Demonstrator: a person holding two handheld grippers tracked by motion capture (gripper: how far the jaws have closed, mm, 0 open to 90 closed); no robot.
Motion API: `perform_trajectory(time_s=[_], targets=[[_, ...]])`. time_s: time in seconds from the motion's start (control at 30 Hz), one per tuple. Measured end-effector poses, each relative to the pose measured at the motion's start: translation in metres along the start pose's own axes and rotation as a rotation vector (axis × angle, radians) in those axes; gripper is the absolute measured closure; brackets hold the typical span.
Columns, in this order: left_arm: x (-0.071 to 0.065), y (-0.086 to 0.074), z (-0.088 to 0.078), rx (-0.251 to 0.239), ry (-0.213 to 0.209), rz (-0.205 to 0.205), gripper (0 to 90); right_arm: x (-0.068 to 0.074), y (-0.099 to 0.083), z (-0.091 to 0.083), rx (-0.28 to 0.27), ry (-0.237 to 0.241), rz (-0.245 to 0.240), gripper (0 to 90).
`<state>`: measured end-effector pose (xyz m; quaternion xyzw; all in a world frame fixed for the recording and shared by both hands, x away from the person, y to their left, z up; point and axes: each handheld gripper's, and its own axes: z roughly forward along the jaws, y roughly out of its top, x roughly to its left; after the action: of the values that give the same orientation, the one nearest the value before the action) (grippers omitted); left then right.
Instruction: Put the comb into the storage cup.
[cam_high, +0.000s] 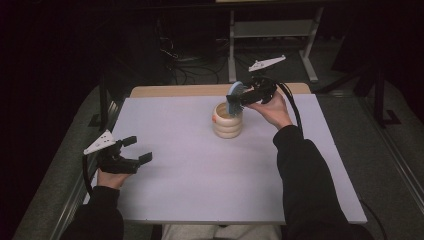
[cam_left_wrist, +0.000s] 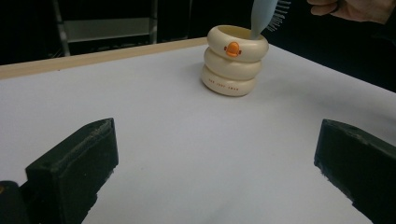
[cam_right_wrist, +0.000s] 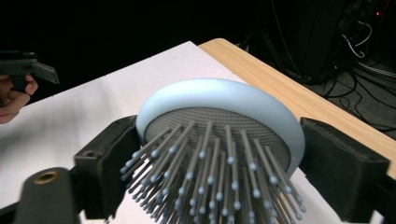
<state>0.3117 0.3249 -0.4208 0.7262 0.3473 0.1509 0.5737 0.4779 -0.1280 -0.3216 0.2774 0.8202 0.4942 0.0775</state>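
Blue hairbrush (cam_right_wrist: 219, 121) head between the right gripper's (cam_high: 246, 98) parted jaws, handle in cup (cam_high: 227, 120).

Bare tabletop (cam_high: 200, 175) passable throughout; only cup (cam_high: 227, 122) obstructs, far centre.

The pale blue oval plastic hairbrush (cam_right_wrist: 219, 100) has a smooth, satin back, a grey finely dimpled cushion and thin grey plastic bristles with rounded pale tips. The cream ring-stacked holder (cam_left_wrist: 232, 60) looks like glossy, smooth plastic or ceramic, with an orange duck bill. The white matt worktop (cam_left_wrist: 187, 140) has a light wood edge. The black jaws look matt and slightly rough.
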Motion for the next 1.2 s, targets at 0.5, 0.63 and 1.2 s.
perform_trajectory(time_s=[0.5,0.63,1.2], targets=[[0.0,0.0,0.001,0.006,-0.001,0.003,0.0,0.003,-0.004,-0.004,0.008,-0.036,-0.004,0.0],[0.0,0.0,0.001,0.008,-0.001,0.002,0.0,0.004,-0.007,-0.008,-0.007,-0.03,-0.003,0.0],[0.0,-0.001,0.002,0.013,0.002,0.002,0.0,0.005,-0.017,-0.029,-0.036,-0.04,-0.005,0.0]])
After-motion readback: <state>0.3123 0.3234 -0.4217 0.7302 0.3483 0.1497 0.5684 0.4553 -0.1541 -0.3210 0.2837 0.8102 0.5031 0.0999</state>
